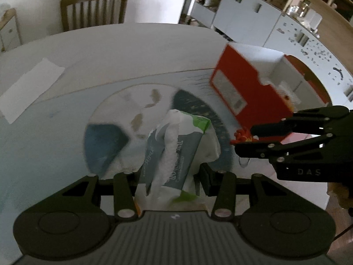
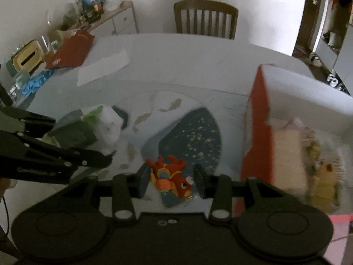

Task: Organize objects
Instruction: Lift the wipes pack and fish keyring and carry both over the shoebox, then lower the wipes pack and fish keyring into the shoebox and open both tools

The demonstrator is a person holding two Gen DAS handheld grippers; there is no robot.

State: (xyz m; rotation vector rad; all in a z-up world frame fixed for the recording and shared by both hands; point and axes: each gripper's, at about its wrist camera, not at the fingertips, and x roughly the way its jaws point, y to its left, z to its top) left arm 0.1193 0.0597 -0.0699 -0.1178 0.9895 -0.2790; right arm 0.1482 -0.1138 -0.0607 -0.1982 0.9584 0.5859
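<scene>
left tool [image 1: 169, 174] clamps tissue pack [image 1: 176, 145]; right tool [image 2: 171, 177] grips toy [image 2: 169, 174]; only right view shows box [image 2: 260, 132] contents.

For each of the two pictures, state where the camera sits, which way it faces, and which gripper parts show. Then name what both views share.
Left wrist: on the left gripper, facing across the table toward the chair; its fingers clamp a tissue pack; the right gripper enters from the right.
Right wrist: on the right gripper, facing the same way; a red toy sits between its fingers.
Shared: chair, table, tissue pack, red box.
</scene>
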